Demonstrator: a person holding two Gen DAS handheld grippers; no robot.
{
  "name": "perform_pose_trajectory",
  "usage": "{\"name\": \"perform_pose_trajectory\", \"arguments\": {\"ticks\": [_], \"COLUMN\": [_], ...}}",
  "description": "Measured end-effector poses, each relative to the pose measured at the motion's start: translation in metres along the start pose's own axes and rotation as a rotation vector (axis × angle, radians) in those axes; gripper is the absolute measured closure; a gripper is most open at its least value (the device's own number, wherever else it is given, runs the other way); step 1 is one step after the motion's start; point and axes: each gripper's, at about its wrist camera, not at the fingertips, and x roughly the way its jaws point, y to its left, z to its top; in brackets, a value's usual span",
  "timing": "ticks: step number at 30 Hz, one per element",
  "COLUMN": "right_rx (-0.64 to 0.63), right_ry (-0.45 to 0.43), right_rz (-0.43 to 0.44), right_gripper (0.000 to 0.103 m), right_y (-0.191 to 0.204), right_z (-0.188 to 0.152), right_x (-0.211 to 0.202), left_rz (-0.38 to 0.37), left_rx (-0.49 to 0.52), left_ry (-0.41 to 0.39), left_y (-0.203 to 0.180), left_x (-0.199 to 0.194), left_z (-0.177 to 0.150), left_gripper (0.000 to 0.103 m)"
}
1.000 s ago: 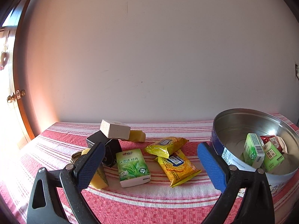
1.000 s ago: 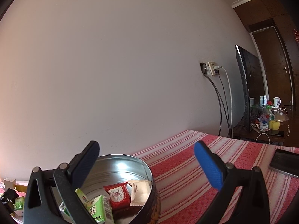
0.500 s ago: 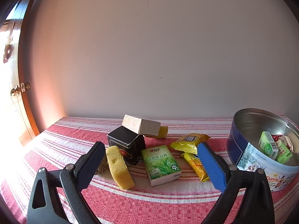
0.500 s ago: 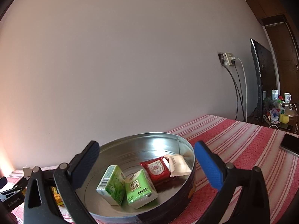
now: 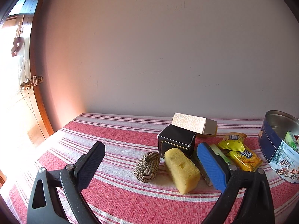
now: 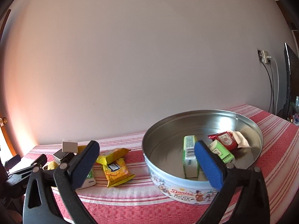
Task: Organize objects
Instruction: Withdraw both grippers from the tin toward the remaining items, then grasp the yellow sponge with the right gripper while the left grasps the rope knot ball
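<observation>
While my left gripper [image 5: 149, 165] is spread wide, I lower it squarely around the coiled rope [image 5: 147, 167], avoiding the sponge [image 5: 181, 169] beside it.

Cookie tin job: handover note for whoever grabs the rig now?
Left tool: open, empty, facing the sponge and rope bundle.
Right tool: open, empty, by the cookie tin.
Done: two green packs, a red sachet and a pale one in the tin.
Left: sponge, rope, black box, beige box, yellow snack packs, green tissue pack on the cloth.
</observation>
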Motion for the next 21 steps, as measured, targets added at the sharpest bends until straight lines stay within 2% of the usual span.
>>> {"name": "perform_pose_trajectory", "arguments": {"ticks": [10, 17, 19, 21], "right_rx": [-0.092, -0.173, -0.181, -0.176], "right_ry": [0.105, 0.286, 0.34, 0.393], "right_rz": [0.127, 0.25, 0.278, 0.299], "right_gripper": [0.0, 0.019, 0.027, 0.03], "right_y": [0.076, 0.129, 0.141, 0.15], "right_z": [-0.018, -0.034, -0.039, -0.043], "right_x": [0.013, 0.045, 0.057, 0.069], "left_rz": [0.067, 0.143, 0.148, 0.139], "left_rx": [-0.104, -0.125, -0.129, -0.128], "left_ry": [0.136, 0.175, 0.175, 0.179], "left_y": [0.077, 0.109, 0.112, 0.114], "left_x": [0.035, 0.054, 0.055, 0.056], "left_z": [0.003, 0.0, 0.0, 0.001], "left_gripper": [0.003, 0.003, 0.003, 0.003]}}
